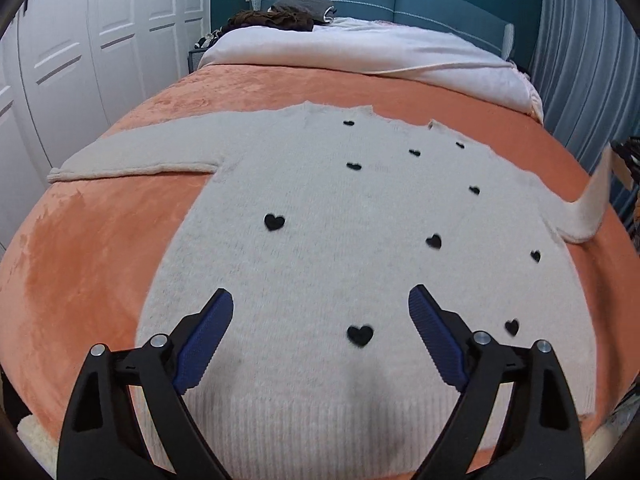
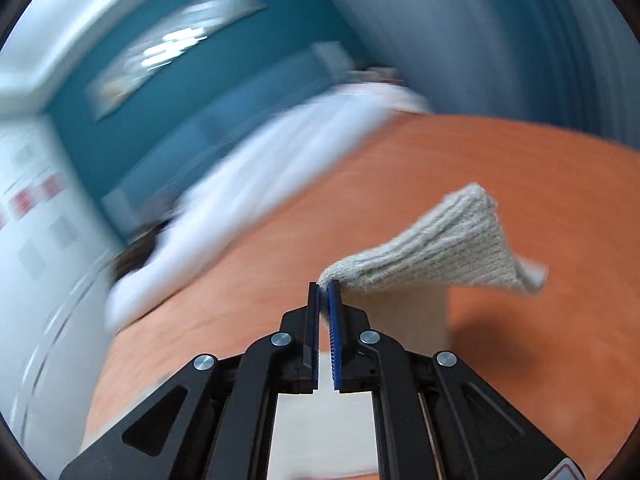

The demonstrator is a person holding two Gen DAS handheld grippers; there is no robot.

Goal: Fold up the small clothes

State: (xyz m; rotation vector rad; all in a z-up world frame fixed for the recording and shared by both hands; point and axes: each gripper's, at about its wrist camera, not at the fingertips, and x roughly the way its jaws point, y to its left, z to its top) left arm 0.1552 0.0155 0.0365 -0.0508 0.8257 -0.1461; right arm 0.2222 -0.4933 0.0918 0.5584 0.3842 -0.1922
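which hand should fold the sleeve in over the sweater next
Right. The right hand-held gripper is already shut on the sleeve cuff and has it lifted off the bed. The left hand-held gripper hangs open and empty over the sweater.

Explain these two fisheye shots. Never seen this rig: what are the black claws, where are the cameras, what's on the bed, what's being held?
There is no robot here. A person holds a two-finger gripper in each hand, and a fisheye camera on each one looks forward along its black fingers with blue ribbed pads.

The left wrist view shows the left gripper with its jaws wide apart and nothing between them. It hovers over a fluffy cream knitted sweater with small black hearts, spread flat on an orange plush blanket covering a bed. One sleeve lies out to the picture's left.

The right wrist view is blurred. The right gripper is pinched shut on the ribbed cuff of the other sleeve, lifted off the blanket. That raised sleeve also shows at the right edge of the left view.
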